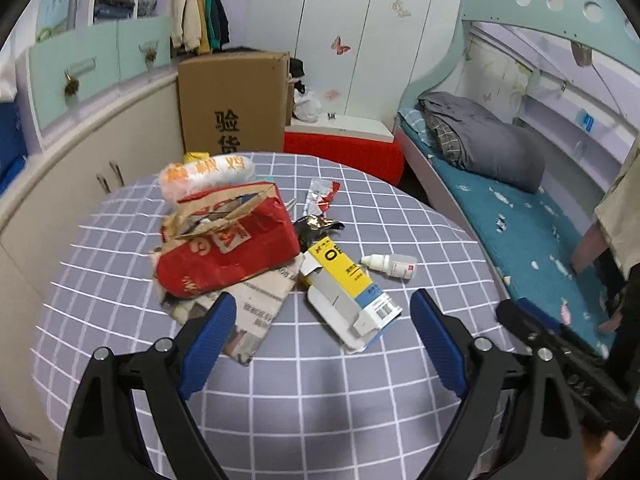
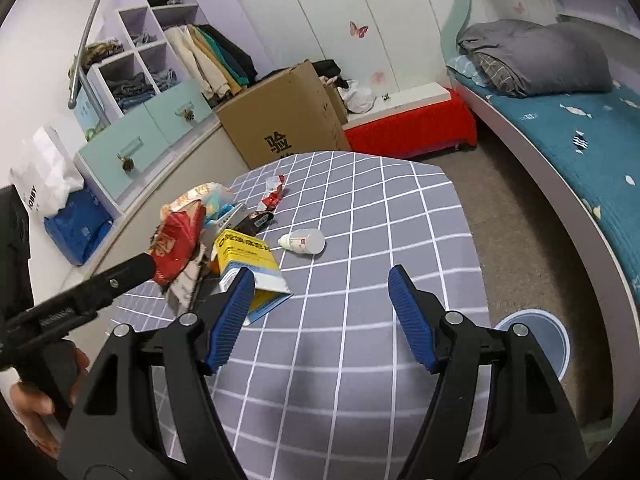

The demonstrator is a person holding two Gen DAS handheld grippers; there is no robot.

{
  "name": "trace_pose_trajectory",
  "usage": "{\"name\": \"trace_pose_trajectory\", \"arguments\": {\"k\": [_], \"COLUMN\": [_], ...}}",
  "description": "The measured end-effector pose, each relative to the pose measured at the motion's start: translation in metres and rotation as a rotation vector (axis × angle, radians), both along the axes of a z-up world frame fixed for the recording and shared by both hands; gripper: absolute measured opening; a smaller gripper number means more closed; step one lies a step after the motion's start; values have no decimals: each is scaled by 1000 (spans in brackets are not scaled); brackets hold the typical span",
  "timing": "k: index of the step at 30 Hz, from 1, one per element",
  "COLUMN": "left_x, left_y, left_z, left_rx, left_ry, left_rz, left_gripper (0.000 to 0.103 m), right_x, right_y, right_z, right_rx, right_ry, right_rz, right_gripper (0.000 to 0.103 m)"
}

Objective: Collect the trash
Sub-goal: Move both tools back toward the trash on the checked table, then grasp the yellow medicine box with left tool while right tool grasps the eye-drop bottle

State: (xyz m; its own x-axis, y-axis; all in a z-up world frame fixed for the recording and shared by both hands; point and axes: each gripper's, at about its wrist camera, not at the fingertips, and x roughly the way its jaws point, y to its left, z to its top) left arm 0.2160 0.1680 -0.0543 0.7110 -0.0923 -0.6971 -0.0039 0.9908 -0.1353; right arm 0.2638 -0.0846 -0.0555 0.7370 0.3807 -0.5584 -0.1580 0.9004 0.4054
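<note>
A heap of trash lies on the grid-cloth table (image 1: 320, 400). It holds a crumpled red paper bag (image 1: 228, 240), an orange-and-white plastic bag (image 1: 204, 176), a flattened yellow, white and blue carton (image 1: 344, 284), torn printed cardboard (image 1: 248, 312), a black wrapper (image 1: 316, 228) and a red-silver wrapper (image 1: 320, 196). A small white dropper bottle (image 1: 390, 266) lies on its side right of the carton. My left gripper (image 1: 323, 306) hovers open over the carton's near end, holding nothing. My right gripper (image 2: 320, 280) is open and empty, short of the bottle (image 2: 303, 241), its left finger over the carton (image 2: 250, 264).
A large cardboard box (image 1: 236, 108) and a red-covered bench (image 1: 344, 148) stand behind the table. A bed (image 2: 580, 140) runs along the right. A round blue-grey bin (image 2: 556, 340) sits on the floor by the table's right edge. A hand (image 2: 32, 408) grips the left tool.
</note>
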Motion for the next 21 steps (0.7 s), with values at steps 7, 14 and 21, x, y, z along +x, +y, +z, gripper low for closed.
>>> {"name": "trace_pose_trajectory", "arguments": {"k": [7, 14, 21], "left_x": [34, 35, 25], "left_y": [-18, -45, -57], "left_z": [-11, -21, -48], "left_rx": [-46, 114, 297], "left_ry": [78, 75, 107], "left_rz": [-16, -63, -134], "left_gripper": [87, 87, 87], "right_x": [21, 27, 29], "right_y": [4, -16, -19], "right_z": [-6, -15, -20], "right_rx": [-1, -6, -13], "right_ry": [15, 33, 37], "right_rz": [17, -10, -1], "right_gripper": [69, 69, 69]}}
